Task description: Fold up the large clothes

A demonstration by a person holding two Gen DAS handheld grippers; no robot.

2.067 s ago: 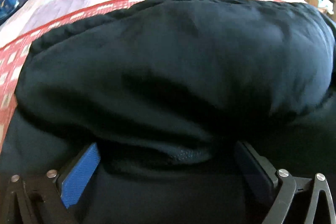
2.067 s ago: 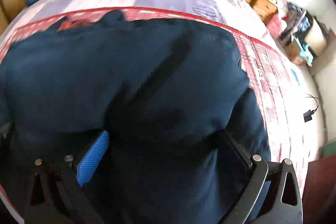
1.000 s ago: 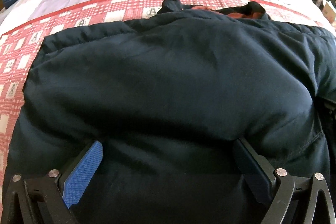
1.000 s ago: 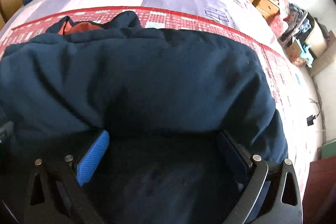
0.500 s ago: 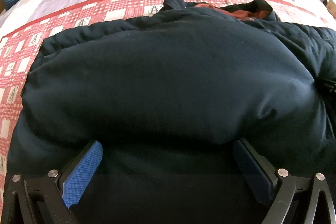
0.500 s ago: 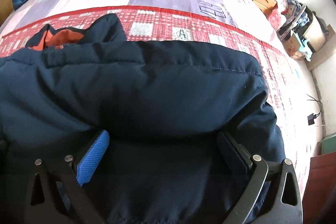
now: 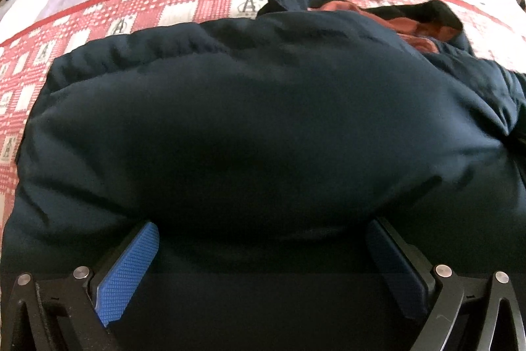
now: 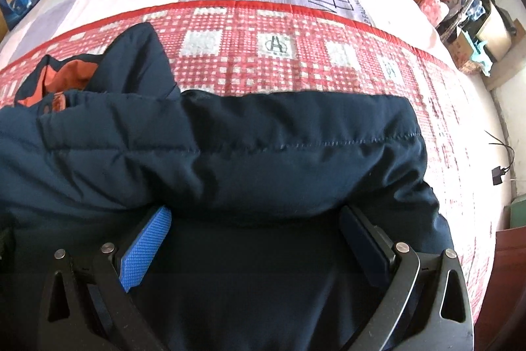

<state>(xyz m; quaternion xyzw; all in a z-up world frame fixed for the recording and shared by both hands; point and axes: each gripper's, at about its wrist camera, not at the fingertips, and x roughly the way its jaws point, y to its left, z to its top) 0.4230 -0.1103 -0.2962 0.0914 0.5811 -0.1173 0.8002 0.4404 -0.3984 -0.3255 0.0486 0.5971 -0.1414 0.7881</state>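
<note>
The left gripper (image 7: 259, 239) and right gripper (image 8: 254, 219) both had fingers spread wide, gripping nothing, their tips buried under a puffed fold of the navy jacket (image 8: 263, 153), which lay on the red-checked quilt (image 8: 279, 64).

The right gripper (image 8: 254, 239) has its fingers (image 8: 146, 249) spread wide, with a thick fold of the navy jacket (image 8: 263, 160) lying across the gap. The jacket rests on the bed (image 8: 263, 61); its orange lining (image 8: 56, 78) shows at far left.
</note>
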